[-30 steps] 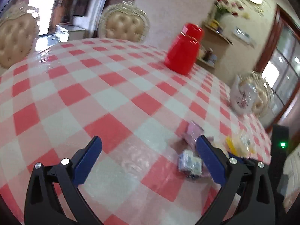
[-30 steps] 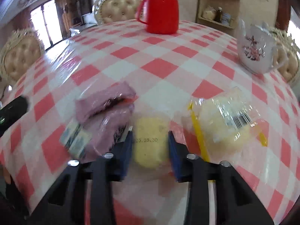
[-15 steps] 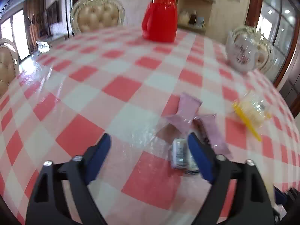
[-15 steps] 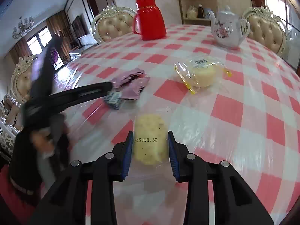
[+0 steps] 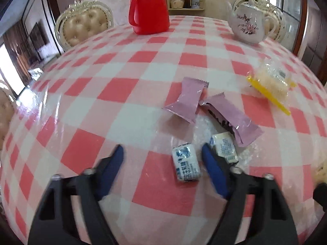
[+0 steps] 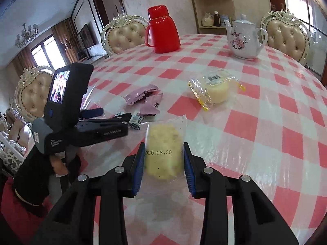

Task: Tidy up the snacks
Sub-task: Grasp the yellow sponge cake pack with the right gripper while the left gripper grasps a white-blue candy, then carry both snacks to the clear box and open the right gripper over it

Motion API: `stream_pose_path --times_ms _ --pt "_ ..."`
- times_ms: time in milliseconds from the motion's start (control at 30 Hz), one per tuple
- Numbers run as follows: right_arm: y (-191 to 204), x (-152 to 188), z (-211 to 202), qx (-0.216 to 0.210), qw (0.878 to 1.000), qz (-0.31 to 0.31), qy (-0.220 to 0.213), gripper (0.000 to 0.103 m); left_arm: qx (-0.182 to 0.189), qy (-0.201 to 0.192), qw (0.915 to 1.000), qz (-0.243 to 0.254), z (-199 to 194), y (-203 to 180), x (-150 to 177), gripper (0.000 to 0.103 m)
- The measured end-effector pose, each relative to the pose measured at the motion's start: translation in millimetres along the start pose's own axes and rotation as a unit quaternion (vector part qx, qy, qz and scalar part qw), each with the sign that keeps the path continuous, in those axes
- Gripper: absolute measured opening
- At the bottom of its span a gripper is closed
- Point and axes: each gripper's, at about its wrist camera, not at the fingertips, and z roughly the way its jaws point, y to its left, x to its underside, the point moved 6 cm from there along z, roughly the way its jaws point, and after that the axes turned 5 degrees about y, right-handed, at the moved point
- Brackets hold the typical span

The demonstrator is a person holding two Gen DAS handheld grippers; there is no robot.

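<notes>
My left gripper (image 5: 162, 153) is open, low over the checked table, with a small white-and-blue candy (image 5: 185, 164) between its fingers near the right one. A second such candy (image 5: 223, 146) lies just outside the right finger. Two purple snack packets (image 5: 187, 100) (image 5: 229, 118) lie beyond them. My right gripper (image 6: 163, 153) is shut on a clear-wrapped yellow pastry (image 6: 163, 149) stamped 2025.08.30, held over the table. A bagged yellow cake (image 6: 216, 89) lies ahead of it, and also shows in the left wrist view (image 5: 269, 83). The left gripper (image 6: 110, 122) shows at left in the right wrist view.
A red jug (image 5: 148, 8) and a white flowered teapot (image 5: 248, 25) stand at the far side of the round table (image 5: 98, 134). Padded chairs (image 6: 124, 34) (image 6: 286, 34) ring the table. A wall shelf (image 6: 212, 10) stands behind.
My left gripper has swung right and come down around the small candy. My right gripper has drawn back with the pastry, away from the other snacks.
</notes>
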Motion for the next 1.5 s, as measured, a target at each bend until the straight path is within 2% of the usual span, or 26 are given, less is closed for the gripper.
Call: stream_pose_path --times_ms 33,67,100,133,200,300,433,600,733,967,1267,1400,1500 --pt "0.1 -0.5 -0.6 0.001 1.000 0.000 -0.001 0.035 0.006 -0.002 1.0000 0.002 -0.7 0.1 0.4 0.051" --pt "-0.3 -0.9 -1.6 0.005 1.000 -0.001 -0.003 0.035 0.007 -0.005 0.9999 0.012 -1.4 -1.6 0.7 0.032" --pt "-0.5 -1.1 -2.1 0.009 1.000 -0.003 -0.004 0.035 0.010 -0.006 0.9997 0.021 -2.7 -5.0 1.4 0.024" --pt "-0.5 -1.5 -2.1 0.011 1.000 -0.004 -0.005 0.035 0.008 -0.006 0.9995 0.030 -3.8 -8.2 2.5 0.021" --pt "-1.7 -0.8 -0.6 0.015 1.000 -0.004 -0.005 0.035 -0.001 -0.011 0.9990 0.044 -7.2 -12.3 7.2 0.020" --pt "-7.0 0.5 3.3 0.020 1.000 0.003 -0.003 0.035 0.017 -0.015 0.9991 0.034 -19.5 -10.7 15.5 0.020" --pt "-16.4 1.0 7.0 0.022 1.000 0.020 -0.004 0.035 0.032 -0.057 0.9975 0.025 -47.2 -9.0 10.3 0.020" --pt "-23.7 3.0 15.6 0.026 0.999 0.031 0.001 0.035 0.042 -0.091 0.9949 0.007 -74.8 -5.7 25.6 0.020" --pt "-26.1 4.6 18.2 0.024 0.999 0.040 0.000 0.035 0.056 -0.091 0.9942 -0.008 -85.7 -2.9 48.2 0.020" --pt "-15.2 19.7 2.1 -0.017 0.997 0.075 -0.011 0.035 0.063 -0.092 0.9937 -0.012 -101.7 -9.3 89.4 0.020" --pt "17.0 50.3 -25.5 -0.023 0.997 0.064 -0.025 0.035 0.058 -0.111 0.9921 -0.008 -123.0 -18.9 111.9 0.020" --pt "26.6 60.2 -33.0 -0.037 0.996 0.071 -0.026 0.035 0.067 -0.114 0.9911 -0.017 -128.7 -18.9 123.4 0.020" --pt "36.8 69.3 -41.0 -0.063 0.995 0.079 -0.025 0.035 0.071 -0.118 0.9901 -0.029 -134.3 -14.1 130.3 0.020"
